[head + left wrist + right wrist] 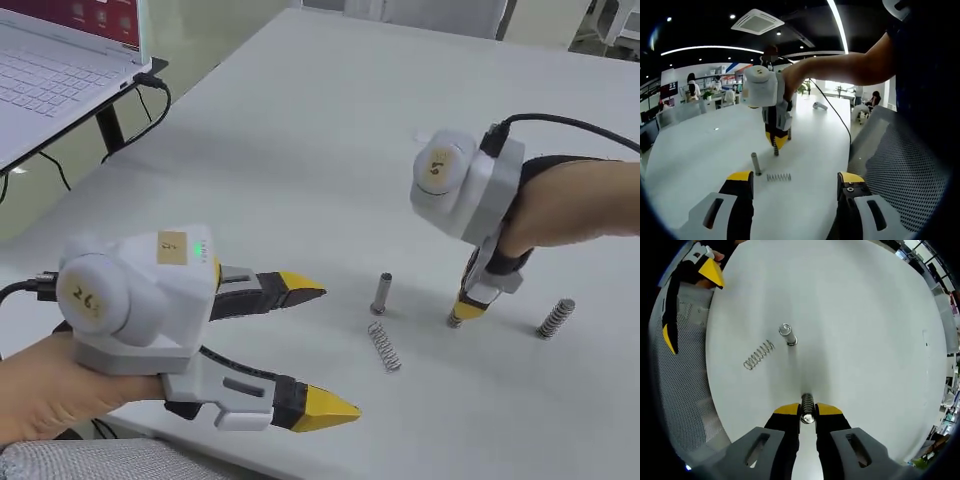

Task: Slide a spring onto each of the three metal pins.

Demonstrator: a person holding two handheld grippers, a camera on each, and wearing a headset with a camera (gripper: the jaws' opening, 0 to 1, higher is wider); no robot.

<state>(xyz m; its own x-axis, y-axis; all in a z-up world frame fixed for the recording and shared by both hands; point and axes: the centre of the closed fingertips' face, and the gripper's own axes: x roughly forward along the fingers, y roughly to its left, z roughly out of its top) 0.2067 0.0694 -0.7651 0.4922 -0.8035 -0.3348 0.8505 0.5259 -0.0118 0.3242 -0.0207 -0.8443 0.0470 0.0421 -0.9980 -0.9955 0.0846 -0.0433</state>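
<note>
Between the jaws of the right hand-held gripper sits a clamped spring; the left hand-held gripper gapes wide.

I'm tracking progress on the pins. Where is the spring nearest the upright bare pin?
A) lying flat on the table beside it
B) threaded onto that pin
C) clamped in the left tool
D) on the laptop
A: the spring lies on its side on the table, just beside the bare pin.

White worktable, open laptop far left; open-plan office, ceiling light strips, air vent
</note>
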